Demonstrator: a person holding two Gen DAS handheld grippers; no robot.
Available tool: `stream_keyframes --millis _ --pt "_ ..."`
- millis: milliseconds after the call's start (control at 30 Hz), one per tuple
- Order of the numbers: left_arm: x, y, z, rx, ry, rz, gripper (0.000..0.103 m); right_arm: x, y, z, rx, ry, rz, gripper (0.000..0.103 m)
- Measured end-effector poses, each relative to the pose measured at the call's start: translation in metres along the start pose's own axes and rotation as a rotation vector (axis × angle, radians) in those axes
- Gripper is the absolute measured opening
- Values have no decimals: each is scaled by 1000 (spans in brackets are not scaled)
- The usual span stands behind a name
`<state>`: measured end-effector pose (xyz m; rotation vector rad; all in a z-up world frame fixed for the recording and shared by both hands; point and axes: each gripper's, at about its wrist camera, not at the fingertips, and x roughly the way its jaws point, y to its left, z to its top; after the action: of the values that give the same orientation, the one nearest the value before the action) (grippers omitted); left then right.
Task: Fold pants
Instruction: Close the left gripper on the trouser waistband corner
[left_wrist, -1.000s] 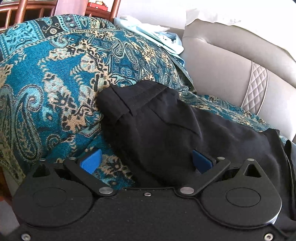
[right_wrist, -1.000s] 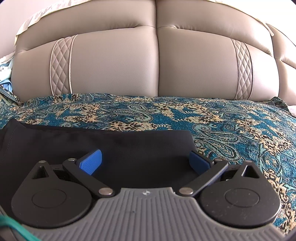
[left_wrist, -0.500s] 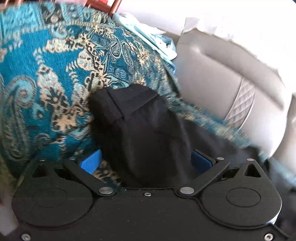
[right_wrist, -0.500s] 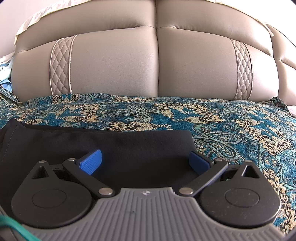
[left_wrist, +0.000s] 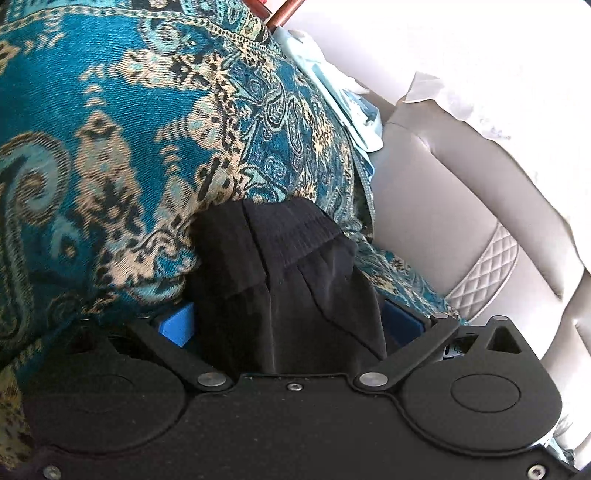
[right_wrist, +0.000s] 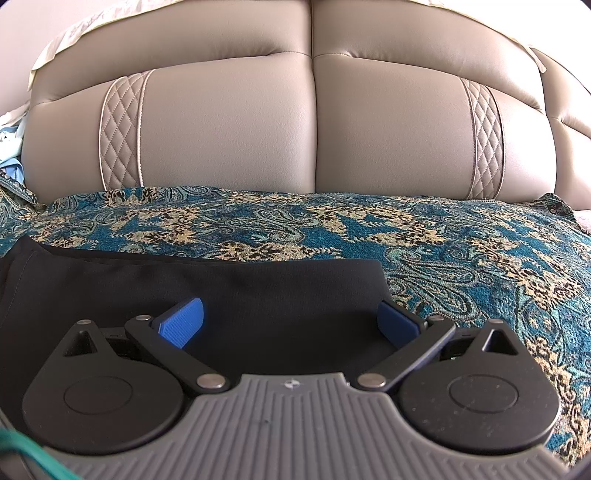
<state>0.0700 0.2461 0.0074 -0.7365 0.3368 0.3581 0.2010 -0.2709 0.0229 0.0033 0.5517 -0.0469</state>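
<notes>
1. The left gripper (left_wrist: 286, 326) is turning and tipping. A second ago its view was level; now the sofa back is leaning over at 3 o'clock.
2. The soft black pants (left_wrist: 291, 280) are bunching up between its blue pads (left_wrist: 176, 326). Before, they were lying wider and flatter. Now the ribbed waistband end is standing up at 12 o'clock from the jaws.
3. The left jaws are spread wide, with the cloth sitting between them. I cannot tell if the pads are squeezing it.
4. The right gripper (right_wrist: 291, 319) is staying just where it was. Its jaws are spread wide too, hovering over the flat end of the pants (right_wrist: 207, 291), gripping nothing.
5. The pants are lying on the blue and gold paisley blanket (right_wrist: 424, 236), in front of the beige leather sofa back (right_wrist: 314, 122) at 12 o'clock.
6. I am guessing the left side is scooping up the waist end to start a fold. The fold is not made yet.
</notes>
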Motion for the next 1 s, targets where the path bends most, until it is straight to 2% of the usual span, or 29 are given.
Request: stream_keyframes --millis 33,100,133,167,200,300,400,500,533,567,600,633,667,700,733,800,900,1000 --pt "4 -2 2 1 2 3 102 0 0 0 0 0 0 103" --pt "6 -3 4 -16 4 9 93 0 0 0 0 0 0 103" --pt "6 -2 6 -27 10 21 74 0 0 0 -1 -1 -1 103" --pt "4 -2 8 -41 21 49 48 0 0 0 -1 -1 -1 103" --pt "2 0 9 -53 32 57 40 0 0 0 -1 -1 -1 103" --pt "-6 11 9 -112 48 -9 39 0 0 0 1 -2 -3 103" --pt "2 25 7 -171 41 -29 49 0 1 0 4 -3 -6 103" --pt "15 20 12 -131 34 -63 69 0 1 0 4 -3 -5 103" --pt "20 14 14 -101 39 -75 81 0 1 0 4 -3 -5 103" --pt "22 9 14 -82 39 -78 89 0 1 0 4 -4 -5 103" --pt "25 4 13 -64 36 -72 91 0 1 -1 4 -4 -6 103" --pt "26 0 11 -42 34 -55 87 0 1 -1 4 -4 -6 103" --pt "27 -4 10 -23 25 -13 47 0 1 -1 4 -4 -5 103" --pt "26 -6 8 -24 30 20 30 0 1 -1 5 -3 -5 103" --pt "28 -4 8 -52 56 15 26 1 1 -1 6 -2 -4 103" --pt "23 -5 10 -81 34 1 24 2 0 0 8 4 3 103" --pt "7 -23 12 -14 -12 11 23 4 1 1 7 11 16 103" --pt "-8 -50 17 39 -58 -14 22 4 1 2 -5 18 21 103"
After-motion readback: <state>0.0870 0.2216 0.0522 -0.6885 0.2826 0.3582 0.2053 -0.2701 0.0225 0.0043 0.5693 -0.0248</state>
